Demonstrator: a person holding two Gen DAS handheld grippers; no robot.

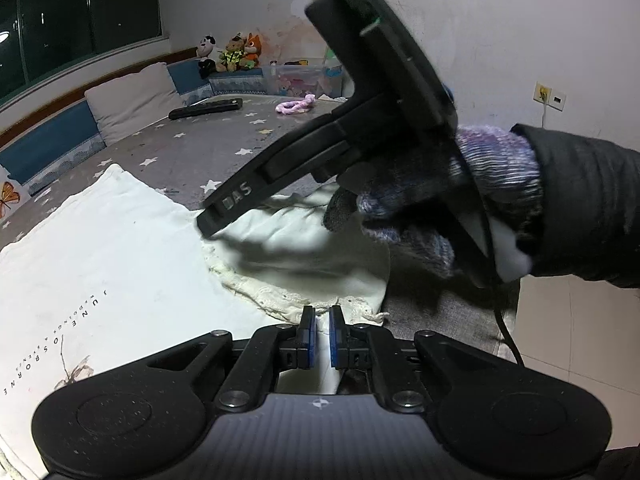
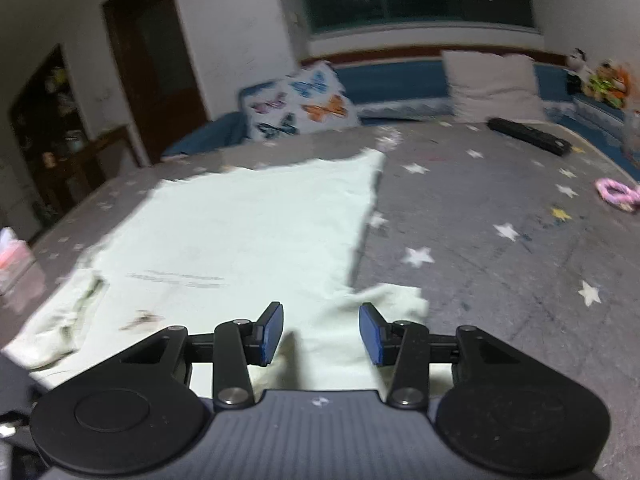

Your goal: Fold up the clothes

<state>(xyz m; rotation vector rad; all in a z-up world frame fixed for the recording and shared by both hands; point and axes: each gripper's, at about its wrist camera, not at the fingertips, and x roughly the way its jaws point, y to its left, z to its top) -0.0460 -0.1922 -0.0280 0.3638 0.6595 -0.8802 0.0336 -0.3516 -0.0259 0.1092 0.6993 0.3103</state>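
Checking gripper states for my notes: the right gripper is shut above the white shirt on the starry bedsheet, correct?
Not quite. The right gripper is open, its blue pads wide apart, as the right wrist view shows. It is above the white shirt on the starry bedsheet.

L gripper (image 1: 322, 336) nearly closed; R gripper (image 2: 321, 334) spread.
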